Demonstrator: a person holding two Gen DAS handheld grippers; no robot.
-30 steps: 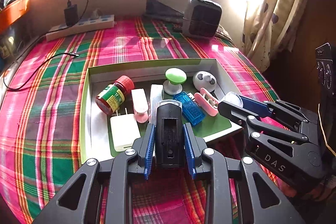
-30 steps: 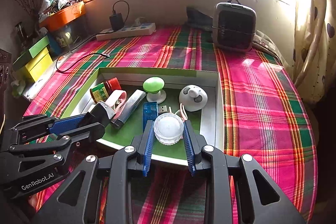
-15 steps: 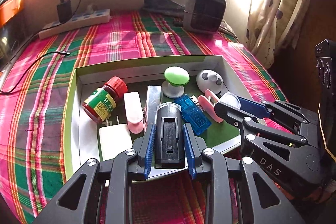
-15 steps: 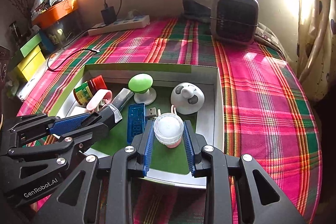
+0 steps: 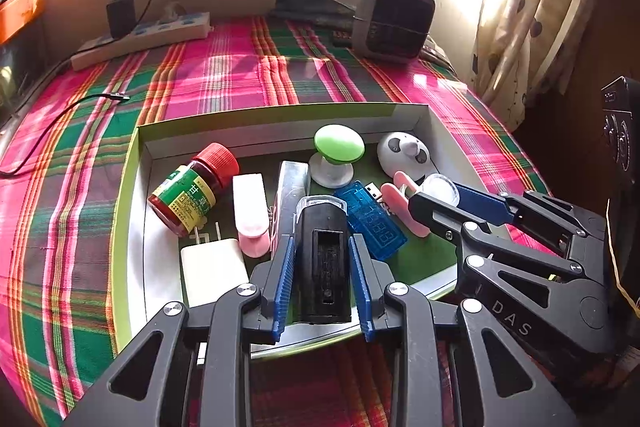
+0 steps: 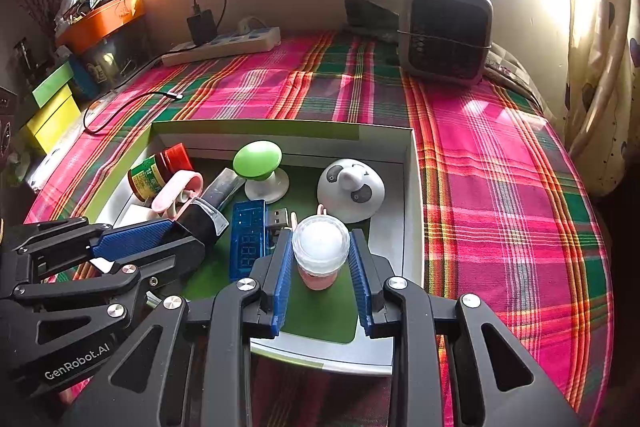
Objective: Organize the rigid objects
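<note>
A shallow green-rimmed box (image 5: 132, 163) (image 6: 412, 187) lies on the plaid cloth and holds several small objects. My left gripper (image 5: 322, 223) is shut on a black block with a clear end (image 5: 322, 259), low over the box's front middle; it also shows in the right wrist view (image 6: 202, 217). My right gripper (image 6: 320, 247) is shut on a small pink jar with a clear lid (image 6: 320, 245), over the box's front right; the jar also shows in the left wrist view (image 5: 440, 187). Inside lie a red-capped bottle (image 5: 192, 191), a blue USB tester (image 6: 248, 239), a green knob (image 6: 258, 157) and a white panda dome (image 6: 352, 189).
A white charger (image 5: 212, 269), a pink clip (image 5: 250, 211) and a silver bar (image 5: 292, 183) are also in the box. A grey heater (image 6: 446, 31), a power strip (image 6: 224, 45) and a loose cable (image 6: 132, 103) lie at the back. Coloured boxes (image 6: 52, 111) stand at left.
Both grippers have moved forward and lower over the box, each still holding its object. The box's contents have not shifted.
</note>
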